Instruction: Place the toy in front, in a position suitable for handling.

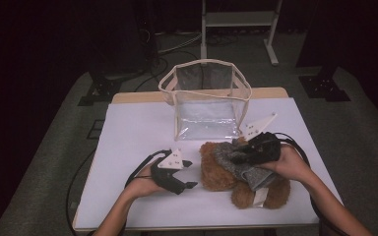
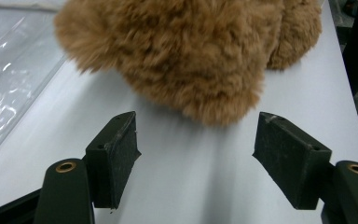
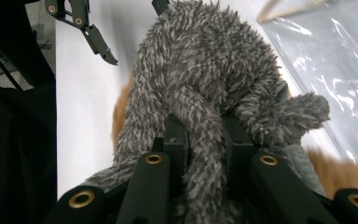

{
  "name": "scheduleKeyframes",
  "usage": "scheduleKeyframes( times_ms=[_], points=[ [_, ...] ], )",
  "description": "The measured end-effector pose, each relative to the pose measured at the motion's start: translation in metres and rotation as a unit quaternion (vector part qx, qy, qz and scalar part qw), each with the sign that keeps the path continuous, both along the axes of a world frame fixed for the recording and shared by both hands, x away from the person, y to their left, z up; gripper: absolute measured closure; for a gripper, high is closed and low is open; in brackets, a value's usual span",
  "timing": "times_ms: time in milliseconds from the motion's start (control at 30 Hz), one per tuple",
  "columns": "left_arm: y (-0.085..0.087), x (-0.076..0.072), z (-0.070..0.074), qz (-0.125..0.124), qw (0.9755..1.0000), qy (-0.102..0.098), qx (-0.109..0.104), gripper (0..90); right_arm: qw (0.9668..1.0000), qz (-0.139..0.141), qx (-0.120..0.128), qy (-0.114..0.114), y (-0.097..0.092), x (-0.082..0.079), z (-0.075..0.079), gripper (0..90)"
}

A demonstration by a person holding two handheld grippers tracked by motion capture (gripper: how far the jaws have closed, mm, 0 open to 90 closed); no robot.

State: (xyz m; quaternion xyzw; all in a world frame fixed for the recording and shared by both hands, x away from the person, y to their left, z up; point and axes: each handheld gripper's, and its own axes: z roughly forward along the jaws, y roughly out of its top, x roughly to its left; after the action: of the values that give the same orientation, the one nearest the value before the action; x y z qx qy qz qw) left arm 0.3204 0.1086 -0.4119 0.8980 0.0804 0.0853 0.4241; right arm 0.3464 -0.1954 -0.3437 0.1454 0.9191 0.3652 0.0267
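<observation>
A brown teddy bear (image 1: 216, 173) lies on the white table (image 1: 138, 128), front centre-right, with a grey fuzzy cloth (image 1: 254, 176) over its middle. My right gripper (image 1: 238, 156) reaches in from the right and is shut on a fold of that grey cloth (image 3: 200, 60), pinched between its jaws (image 3: 205, 128). Brown fur (image 3: 120, 114) shows under the cloth. My left gripper (image 1: 191, 174) stands open just left of the bear, apart from it. In the left gripper view its pads (image 2: 116, 149) frame bare table, with the bear's fur (image 2: 186, 51) close ahead.
A clear plastic bag with beige trim (image 1: 206, 98) stands upright and open behind the bear, at mid-table; its wall lies at the left gripper view's left (image 2: 9, 70) and the right gripper view's right (image 3: 326, 56). Cables trail from both grippers. Bare white table lies left.
</observation>
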Motion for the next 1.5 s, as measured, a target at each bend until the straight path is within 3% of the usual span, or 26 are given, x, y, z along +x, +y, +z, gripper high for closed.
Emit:
scheduleKeyframes(
  times_ms=[200,267,333,533,700,867,1033,1333,1500],
  points=[
    [-0.029,0.006,0.011,-0.008,0.999,-0.022,-0.038,28.8,1.0,0.001,0.007,0.005,-0.006,-0.004,-0.002,75.3],
    [-0.032,0.006,0.011,-0.013,0.999,-0.021,-0.039,29.8,0.9999,0.002,0.007,0.01,-0.004,-0.003,-0.001,75.2],
    [-0.042,0.004,0.009,-0.028,0.9991,-0.021,-0.023,30.6,0.9998,0.005,0.004,0.018,0.0,0.001,0.003,75.1],
    [-0.041,-0.001,0.009,-0.04,0.999,-0.009,-0.02,34.4,0.9998,0.012,-0.001,0.015,0.019,0.024,0.015,75.1],
    [-0.04,-0.009,0.009,-0.054,0.9984,-0.012,-0.01,34.1,0.9992,0.014,-0.007,0.038,0.034,0.04,0.007,74.8],
    [-0.037,-0.006,0.012,-0.032,0.9984,-0.021,-0.041,32.2,0.999,0.009,0.002,0.045,0.024,0.033,0.002,74.9],
    [-0.046,-0.01,0.01,-0.053,0.9982,-0.018,-0.019,33.2,0.9986,0.014,0.0,0.051,0.021,0.025,0.004,74.9],
    [-0.045,-0.016,0.007,-0.063,0.9978,-0.013,-0.014,34.5,0.9978,0.032,-0.025,0.053,0.058,0.04,0.0,74.8],
    [-0.045,-0.016,0.006,-0.059,0.998,-0.013,-0.019,33.5,0.9981,0.022,-0.024,0.052,0.041,0.039,0.004,74.8]
  ],
)
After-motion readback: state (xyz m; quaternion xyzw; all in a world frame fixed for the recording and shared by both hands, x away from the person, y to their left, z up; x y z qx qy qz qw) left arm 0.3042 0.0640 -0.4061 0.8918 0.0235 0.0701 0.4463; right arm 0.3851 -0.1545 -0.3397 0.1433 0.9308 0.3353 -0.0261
